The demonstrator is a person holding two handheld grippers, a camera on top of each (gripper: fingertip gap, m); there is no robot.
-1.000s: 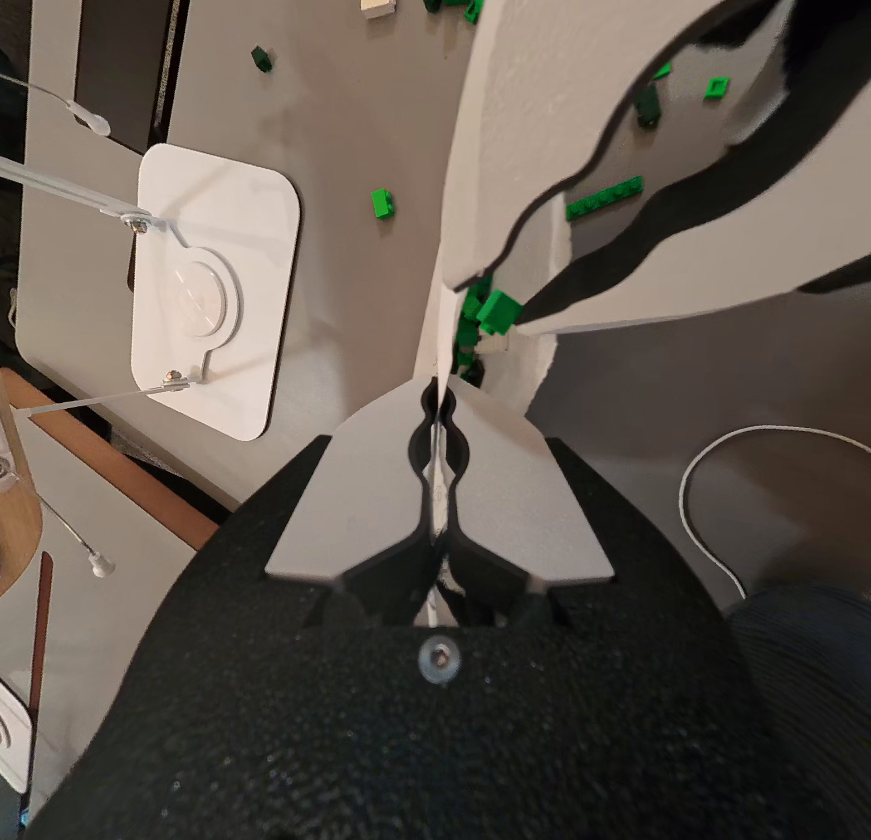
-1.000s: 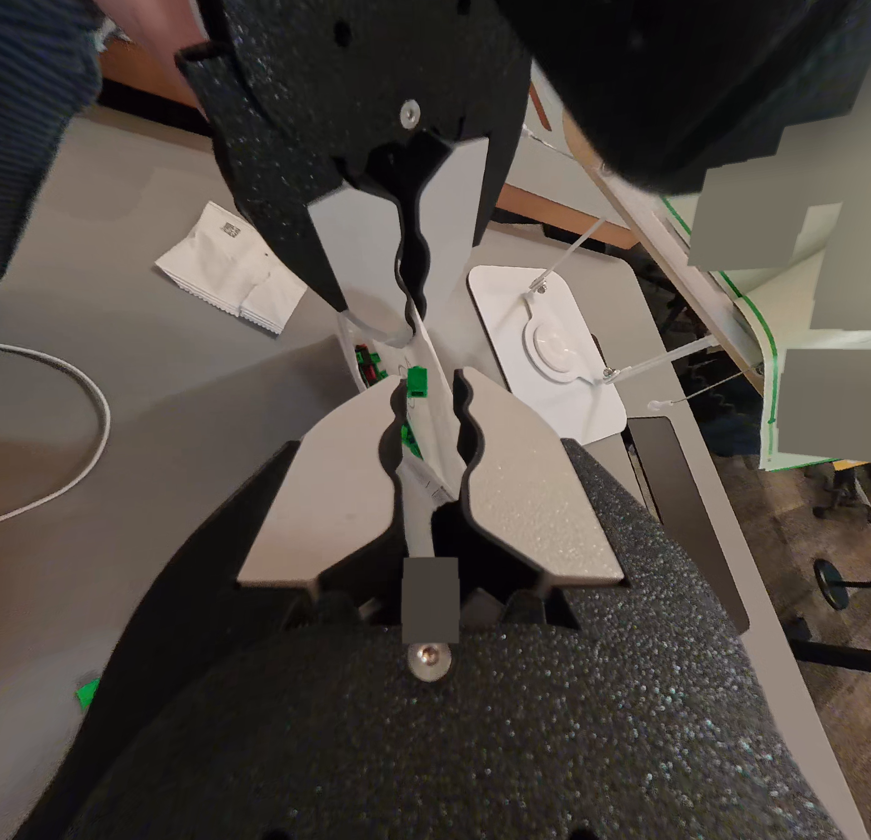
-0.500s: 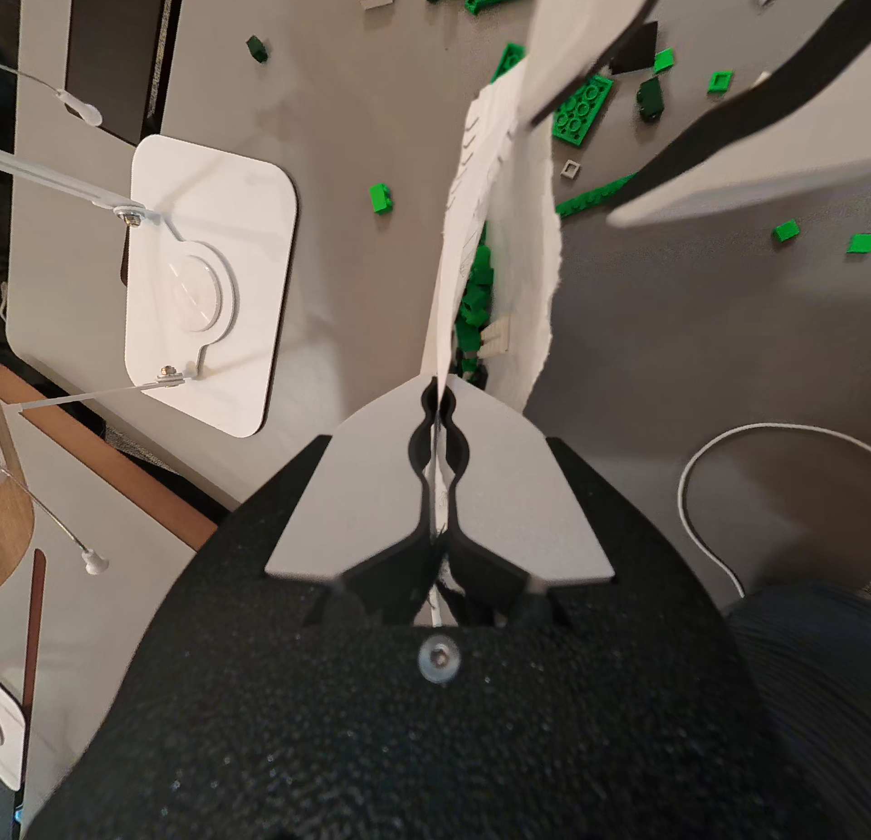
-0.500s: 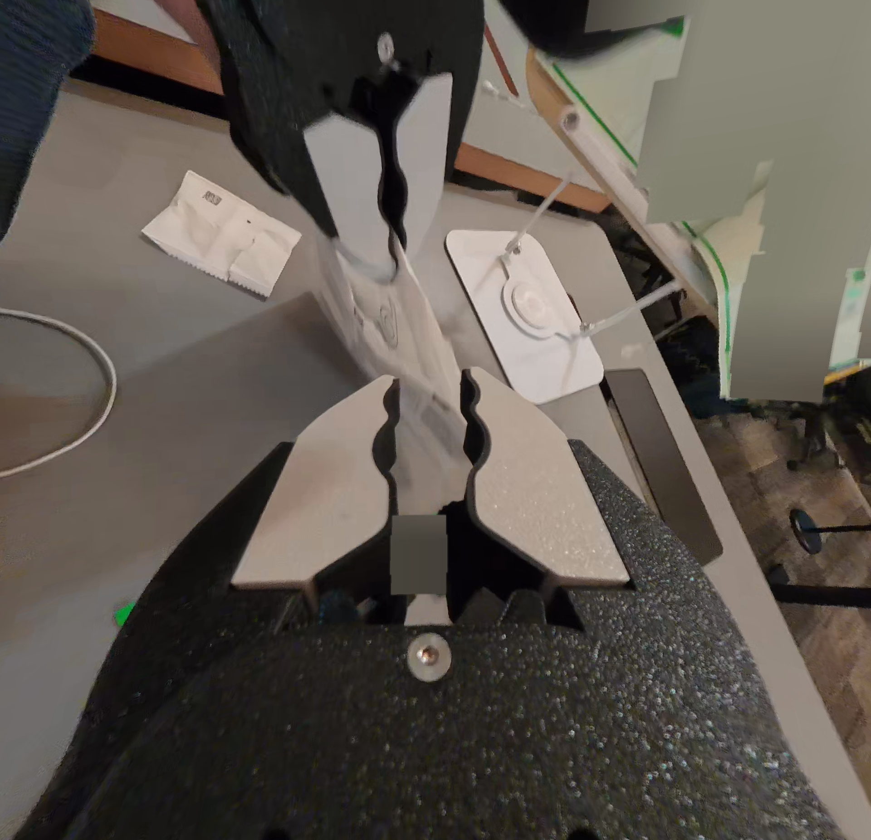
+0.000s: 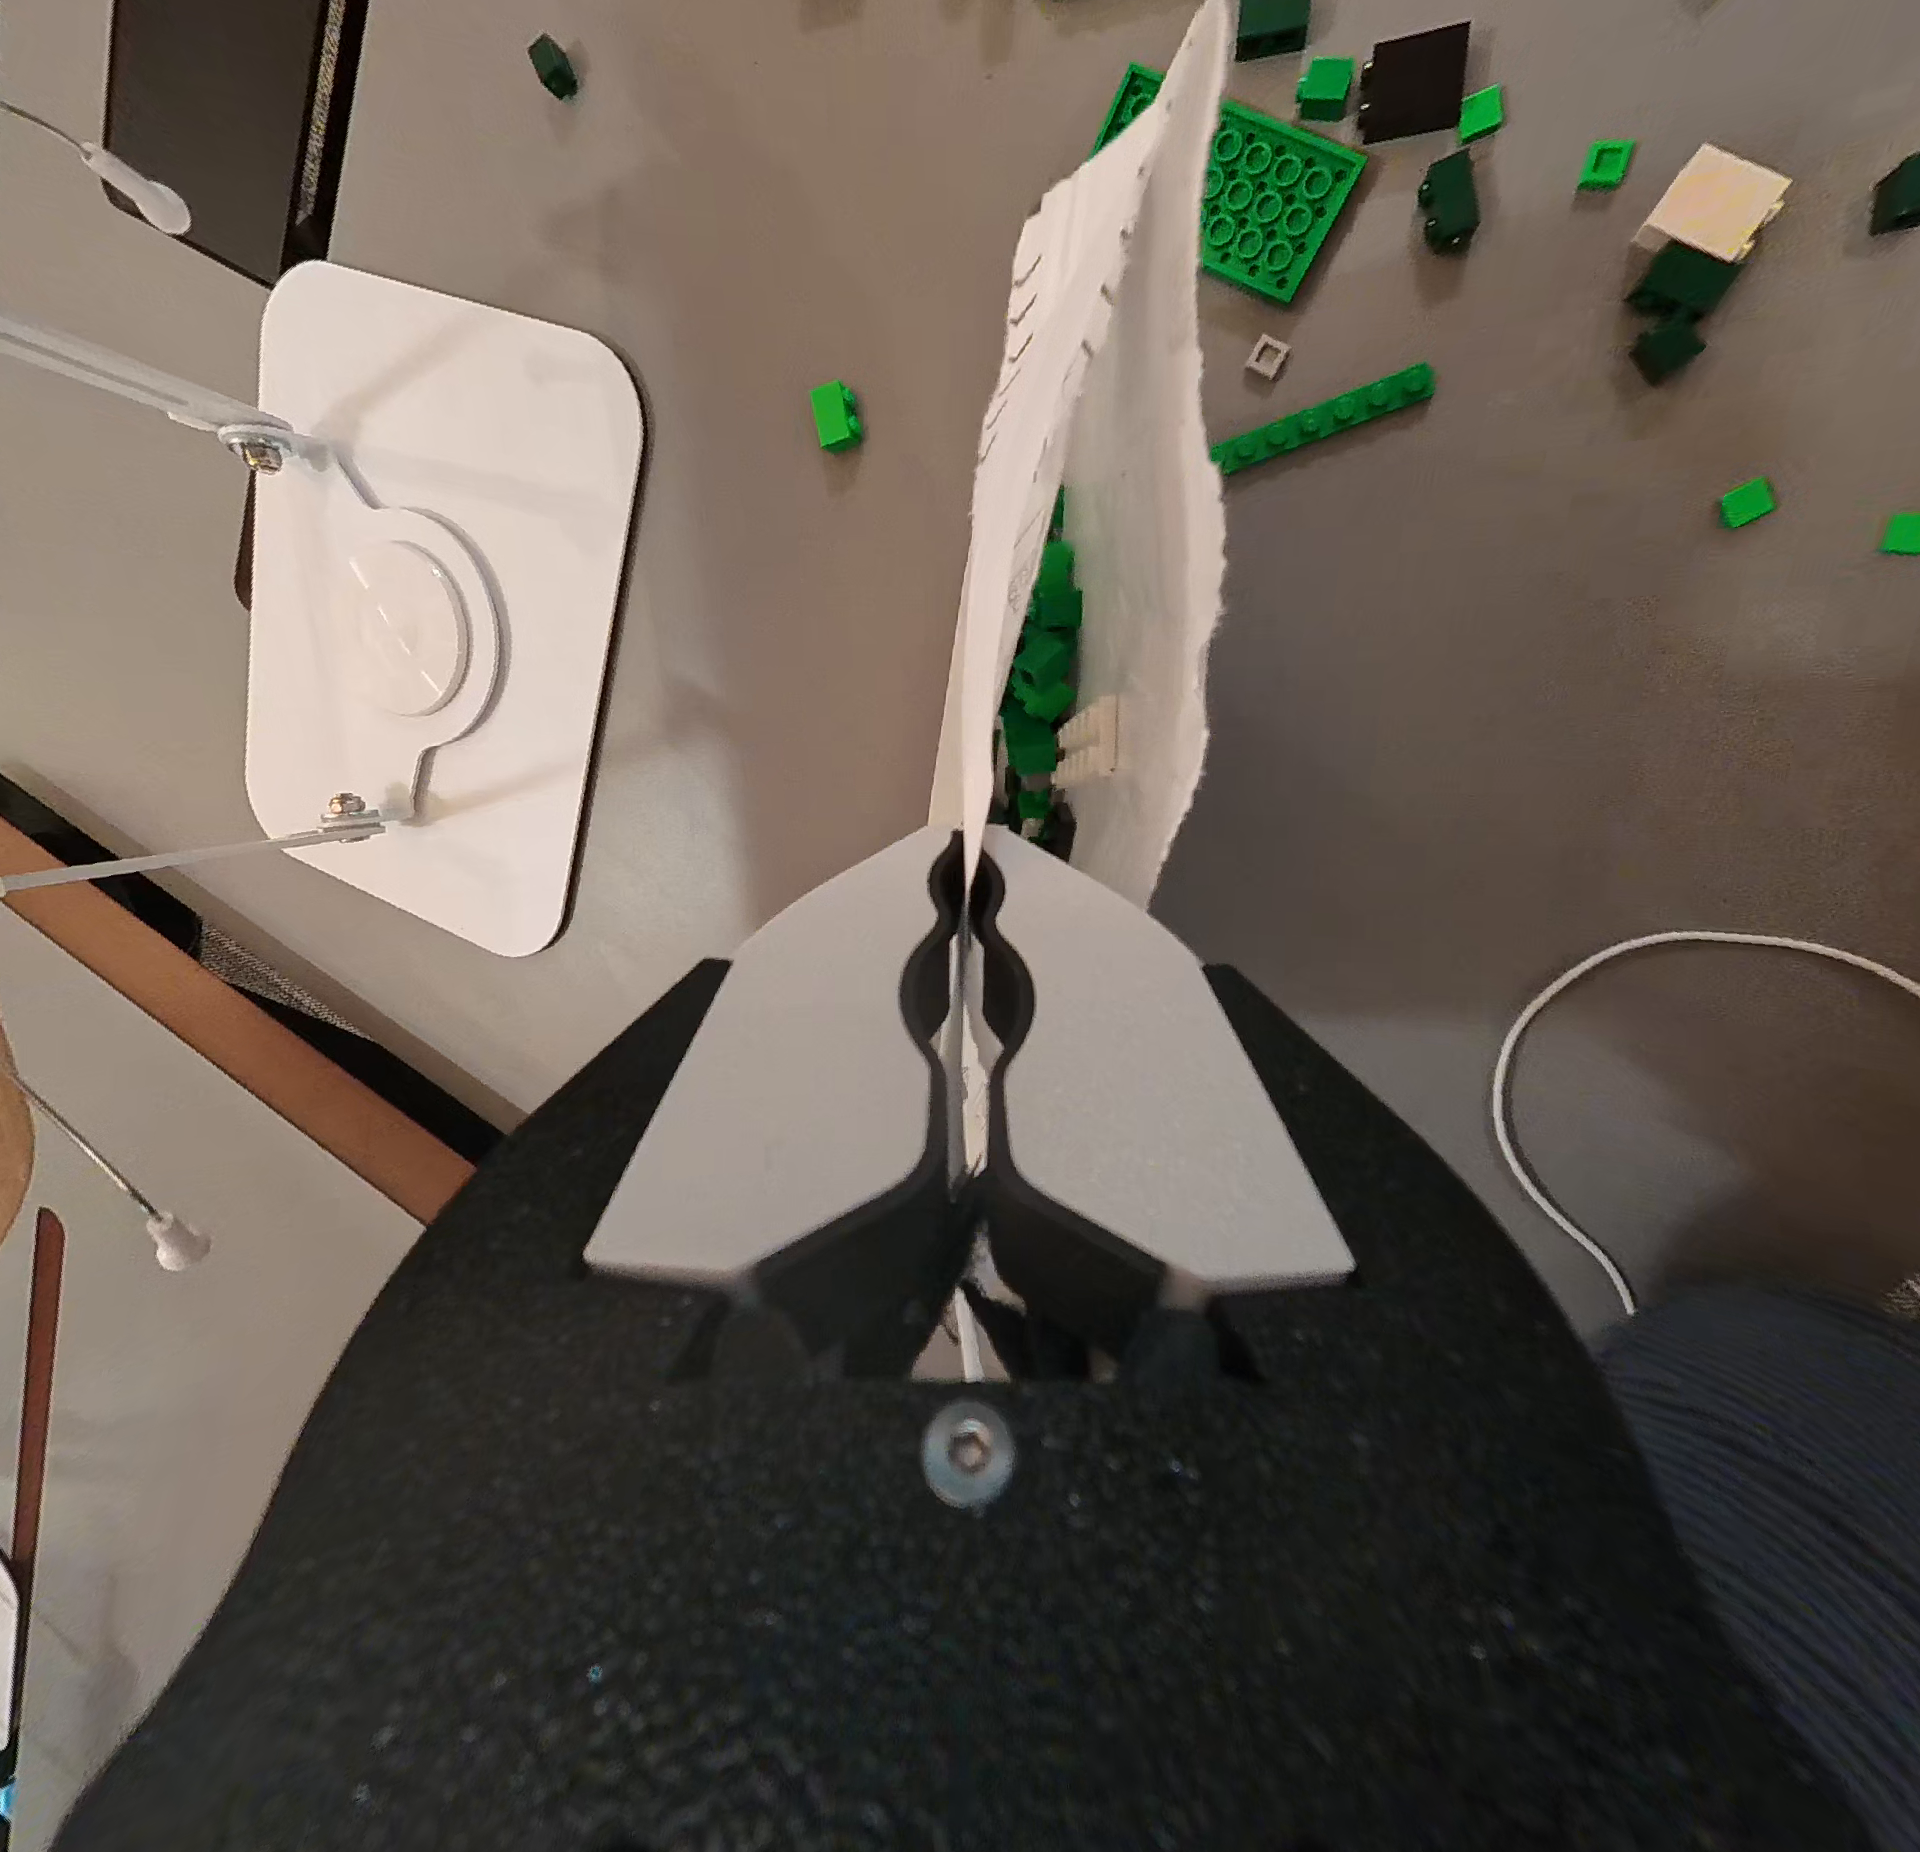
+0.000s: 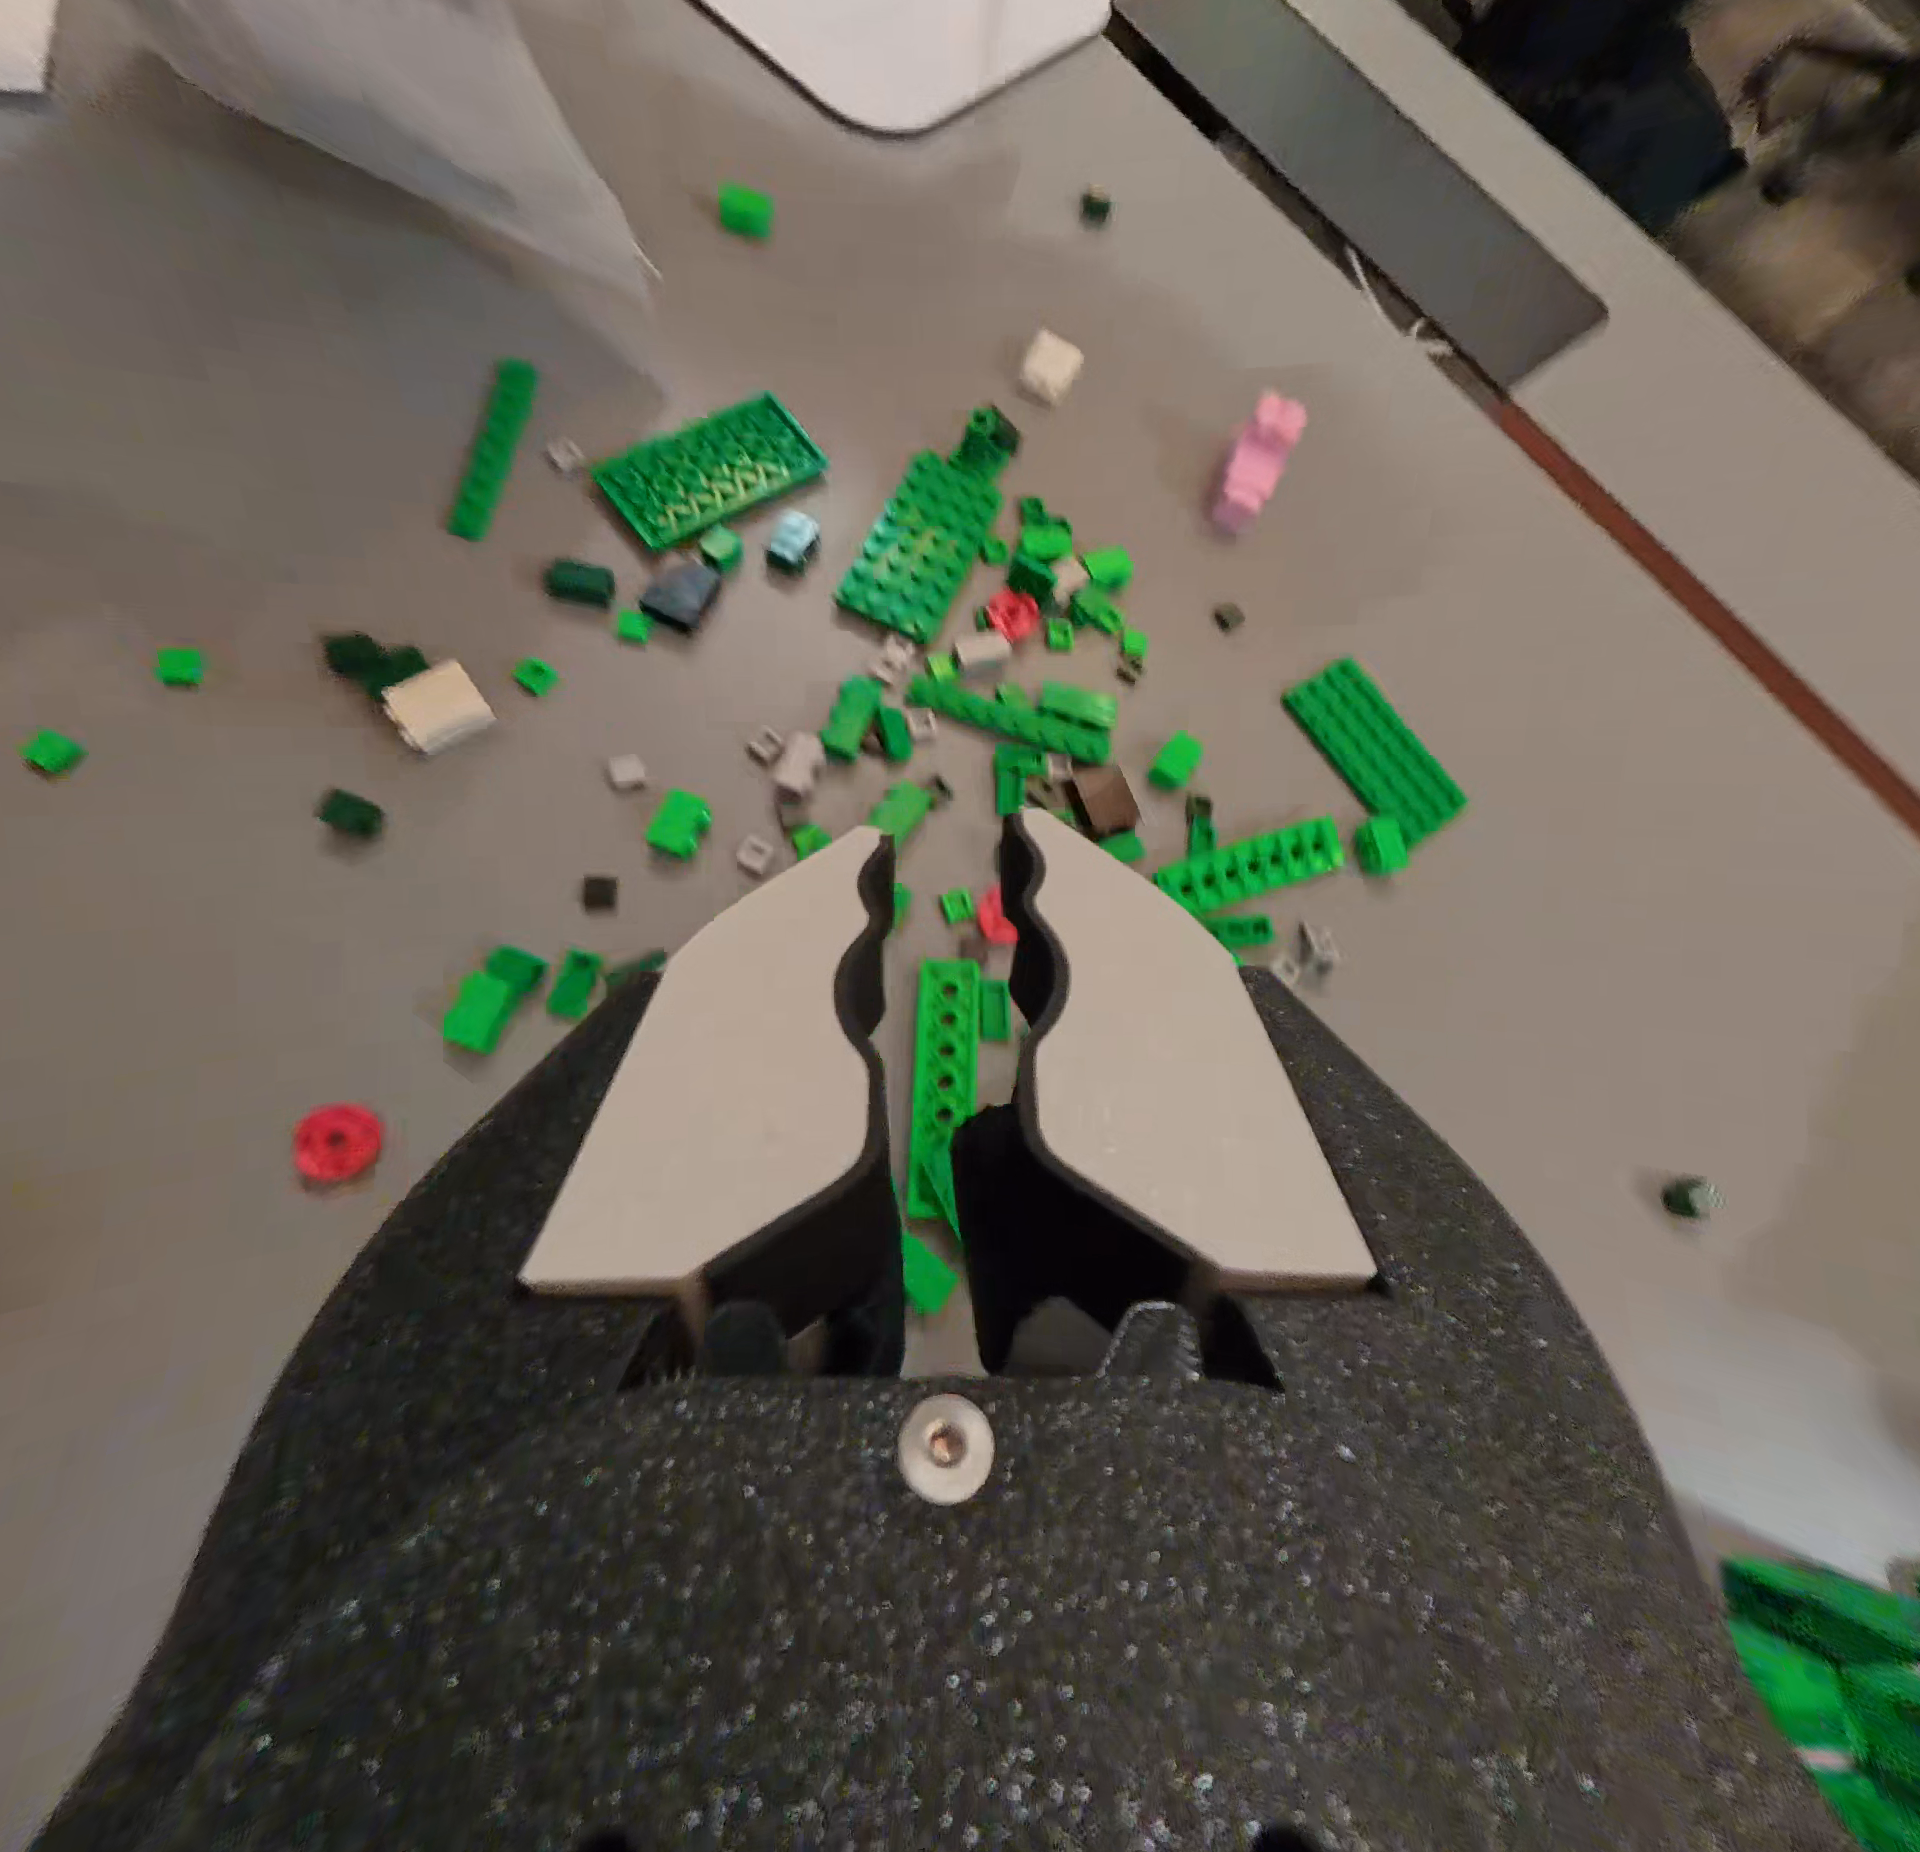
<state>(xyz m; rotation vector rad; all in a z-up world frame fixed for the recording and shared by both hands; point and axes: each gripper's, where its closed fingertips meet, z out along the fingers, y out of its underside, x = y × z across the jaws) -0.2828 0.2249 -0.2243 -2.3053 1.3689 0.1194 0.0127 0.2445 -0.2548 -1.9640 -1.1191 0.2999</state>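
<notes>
— What's in my left gripper (image 5: 968,872)?
— It pinches a torn white paper bag (image 5: 1101,514), green bricks (image 5: 1042,659) showing in its opening, above the grey table (image 5: 1507,722) with scattered bricks.

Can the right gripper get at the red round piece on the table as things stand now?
Probably yes. The right gripper is open and holds nothing, and the red round piece lies alone on the bare table, off to the gripper's left, with nothing over it or against it.
</notes>
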